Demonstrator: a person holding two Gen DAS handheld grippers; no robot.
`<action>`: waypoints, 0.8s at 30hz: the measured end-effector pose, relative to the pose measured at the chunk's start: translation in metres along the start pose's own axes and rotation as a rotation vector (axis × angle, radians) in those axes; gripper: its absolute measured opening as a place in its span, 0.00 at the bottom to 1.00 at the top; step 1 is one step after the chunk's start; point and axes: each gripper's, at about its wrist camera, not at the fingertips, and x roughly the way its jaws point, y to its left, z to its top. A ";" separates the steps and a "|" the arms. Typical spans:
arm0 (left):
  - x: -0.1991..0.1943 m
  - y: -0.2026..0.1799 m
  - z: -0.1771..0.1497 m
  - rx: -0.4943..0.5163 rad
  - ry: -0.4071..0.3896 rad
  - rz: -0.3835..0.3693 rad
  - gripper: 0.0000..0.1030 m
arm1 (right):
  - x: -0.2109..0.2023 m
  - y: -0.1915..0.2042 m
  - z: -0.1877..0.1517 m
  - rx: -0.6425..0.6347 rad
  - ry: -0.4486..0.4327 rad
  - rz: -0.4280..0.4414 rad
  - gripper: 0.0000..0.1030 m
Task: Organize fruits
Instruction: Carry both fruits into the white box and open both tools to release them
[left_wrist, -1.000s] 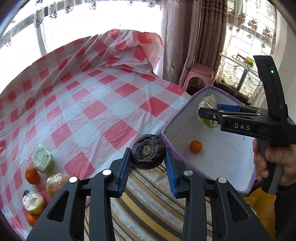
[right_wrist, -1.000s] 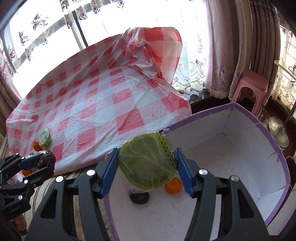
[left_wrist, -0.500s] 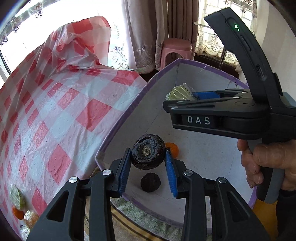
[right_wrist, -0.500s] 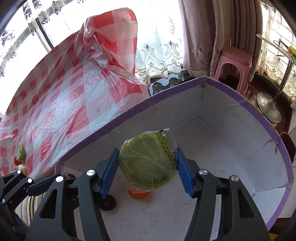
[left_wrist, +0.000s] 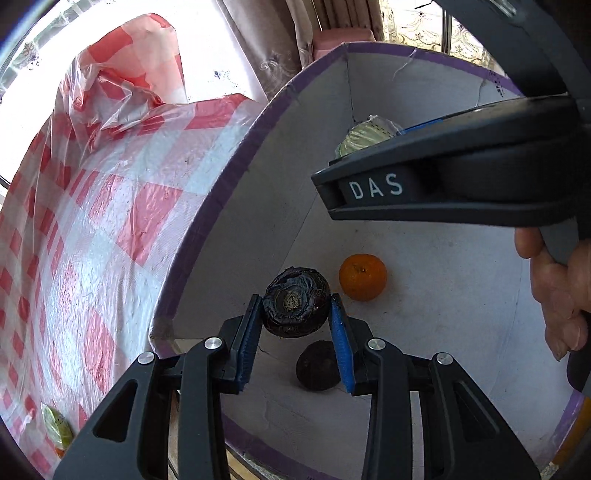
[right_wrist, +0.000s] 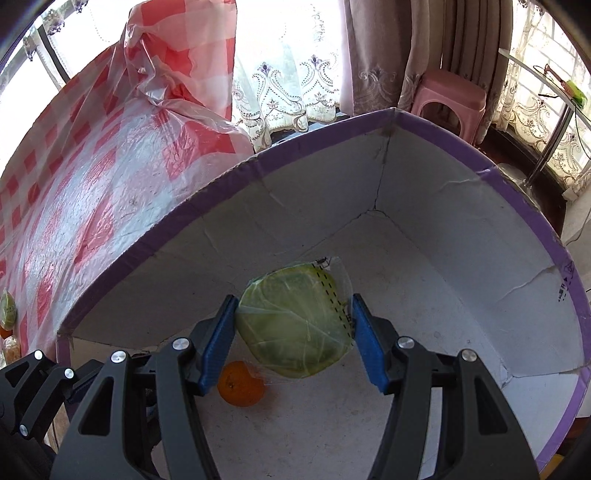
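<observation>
Btwn left gripper (left_wrist: 295, 325) fingers (left_wrist: 248, 343): dark fruit (left_wrist: 295, 301), clamped over box (left_wrist: 229, 177).

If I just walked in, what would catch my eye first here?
Two hand-held grippers hang over a white box with a purple rim. The left gripper pinches a dark wrinkled fruit; the right gripper clamps a green fruit in plastic wrap. An orange lies below.
</observation>
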 end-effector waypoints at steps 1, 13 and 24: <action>0.003 0.001 -0.001 -0.005 0.009 -0.005 0.34 | 0.002 0.001 0.000 0.000 0.004 -0.002 0.59; 0.009 -0.001 0.000 0.007 0.007 0.009 0.39 | 0.008 0.000 -0.001 -0.001 0.022 0.000 0.63; -0.005 0.010 -0.003 -0.056 -0.059 0.009 0.61 | -0.004 0.001 0.000 -0.004 -0.025 0.005 0.78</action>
